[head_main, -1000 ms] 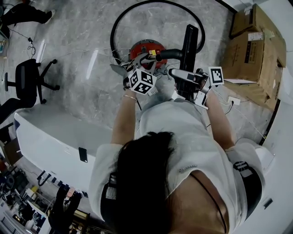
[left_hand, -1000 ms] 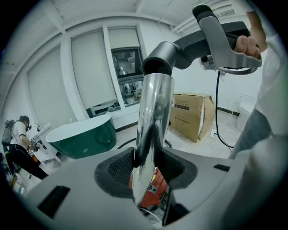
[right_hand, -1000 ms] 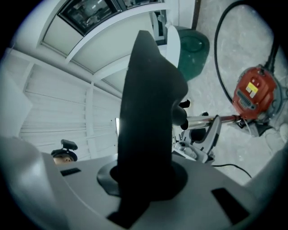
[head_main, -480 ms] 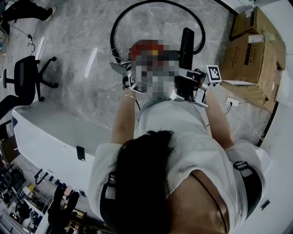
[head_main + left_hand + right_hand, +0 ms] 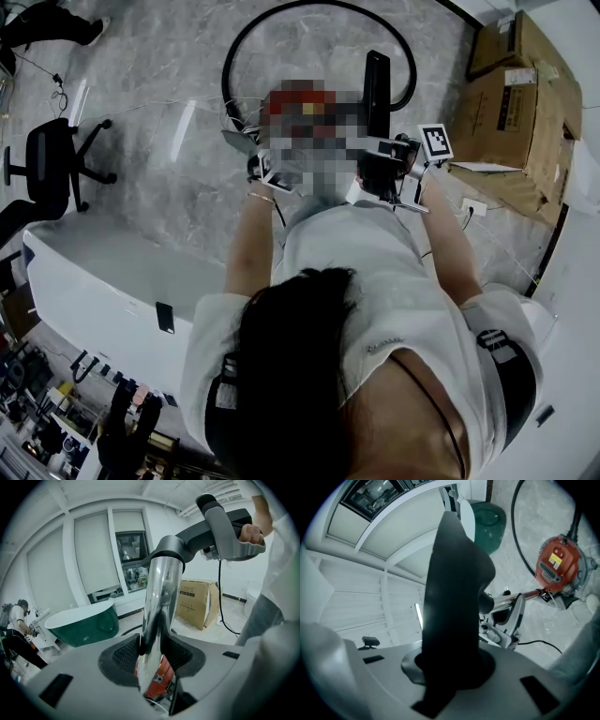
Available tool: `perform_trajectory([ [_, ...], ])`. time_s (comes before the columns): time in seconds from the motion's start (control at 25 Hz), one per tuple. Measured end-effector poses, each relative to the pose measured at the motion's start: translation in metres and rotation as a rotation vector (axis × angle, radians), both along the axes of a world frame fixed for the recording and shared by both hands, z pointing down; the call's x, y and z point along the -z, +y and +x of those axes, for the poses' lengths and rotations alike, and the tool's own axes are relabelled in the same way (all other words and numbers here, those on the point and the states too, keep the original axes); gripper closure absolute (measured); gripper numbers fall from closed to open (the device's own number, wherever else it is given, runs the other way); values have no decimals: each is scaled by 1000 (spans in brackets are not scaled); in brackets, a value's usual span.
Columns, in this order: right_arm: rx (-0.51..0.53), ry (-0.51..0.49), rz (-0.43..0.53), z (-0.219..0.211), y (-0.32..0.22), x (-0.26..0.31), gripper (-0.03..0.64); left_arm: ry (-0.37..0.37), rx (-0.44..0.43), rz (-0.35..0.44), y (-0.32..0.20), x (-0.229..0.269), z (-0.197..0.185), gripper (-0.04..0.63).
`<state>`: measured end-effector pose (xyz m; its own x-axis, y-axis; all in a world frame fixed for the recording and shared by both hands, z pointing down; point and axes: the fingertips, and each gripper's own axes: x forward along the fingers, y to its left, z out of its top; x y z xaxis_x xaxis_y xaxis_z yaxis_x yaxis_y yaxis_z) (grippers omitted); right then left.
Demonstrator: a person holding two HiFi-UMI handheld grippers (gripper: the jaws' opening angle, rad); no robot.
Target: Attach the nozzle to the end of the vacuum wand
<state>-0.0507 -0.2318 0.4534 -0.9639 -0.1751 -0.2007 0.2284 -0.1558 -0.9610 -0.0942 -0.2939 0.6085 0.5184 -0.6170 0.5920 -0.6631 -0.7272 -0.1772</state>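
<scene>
In the left gripper view the chrome wand (image 5: 157, 602) runs up between the black pads of my left gripper (image 5: 152, 653), which is shut on it. A dark grey collar (image 5: 169, 550) sits at the wand's top end. My right gripper (image 5: 454, 667) is shut on the black nozzle (image 5: 457, 588). The nozzle's neck meets the wand (image 5: 513, 599), which leads back to the red vacuum (image 5: 558, 564). From the head view the nozzle (image 5: 376, 89) stands as a long black bar ahead of the right gripper (image 5: 394, 169), with the left gripper (image 5: 272, 169) beside it.
A black hose (image 5: 319, 7) loops on the marble floor beyond the vacuum. Cardboard boxes (image 5: 511, 94) stand at the right, an office chair (image 5: 56, 169) at the left, a white tub (image 5: 103, 281) near the person. A green tub (image 5: 84, 623) and another person (image 5: 18, 620) are behind.
The right gripper and the black nozzle have shifted slightly up and left in the head view, with a small roll. The left gripper keeps still on the wand.
</scene>
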Motion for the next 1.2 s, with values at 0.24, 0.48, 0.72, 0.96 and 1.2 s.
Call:
perform_trajectory([
  [0.24,19,22,16,-3,2,2,549,3,-11,-5,0,0,1,436],
  [0.48,76,93,82,-4,9,2,549,-6,-12,-7,2,0,4,437],
  [0.72,116,169,142,-10,11,-1,549,-2,-13,-12,1,-1,1,437],
  [0.96,136,218,182,-13,14,-1,549,0,-6,-16,0,1,0,436],
  [1.2,158,253,218,-18,19,-3,549,10,16,-19,3,0,-3,436],
])
